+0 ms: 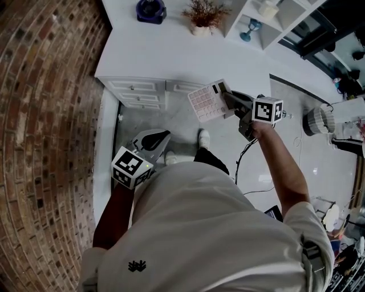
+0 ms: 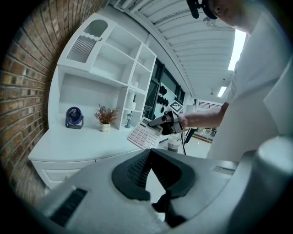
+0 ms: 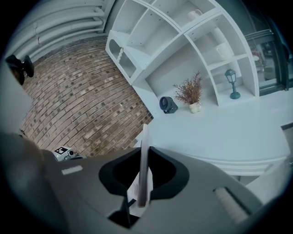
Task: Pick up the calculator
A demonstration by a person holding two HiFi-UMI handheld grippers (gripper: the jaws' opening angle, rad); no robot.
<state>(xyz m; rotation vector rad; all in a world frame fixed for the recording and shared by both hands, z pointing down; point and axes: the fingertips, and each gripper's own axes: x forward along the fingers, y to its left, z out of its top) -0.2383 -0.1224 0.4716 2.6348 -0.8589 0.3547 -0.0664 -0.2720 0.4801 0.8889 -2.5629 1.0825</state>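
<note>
Starting closest in: got the left gripper [image 1: 153, 138] hanging low beside the white shirt [image 1: 194, 228], over the grey floor [image 1: 182, 122]. Fingers [image 2: 132, 173] closed tip to tip, nothing between. Just idling, by the look of it.

Further out, got the right gripper [image 1: 228, 100] up at arm's length, fingers [image 3: 162, 176] narrowed down onto the flat white calculator with pinkish keys [image 1: 206, 102]. Pinched by the edge next to the display. Shows edge-on in the right gripper view, keys up toward the head view. Hanging in the air, clear of the long white desk [image 1: 171, 54], just off its front edge toward the right end, above the floor.

So, reckon the pick-up itself is basically done: lifted and held, not resting on anything visible.

Next move, guessing here: hold the squeeze steady and carry it level. Thin slab gripped by one side, so expect the free end to want to droop or twist. No jerky wrist stuff. Could bring the left one under the free end for support, probably not needed.

Way back along the desk's rear edge: small dark blue round fan [image 1: 150, 9], dried brown plant in a little white pot [image 1: 202, 17], then a white shelf unit [image 1: 285, 14] at the right end with a teal lantern-shaped ornament [image 1: 251, 28] inside. Red-brown brick wall [image 1: 45, 114] off the left end. None of it in the way.
</note>
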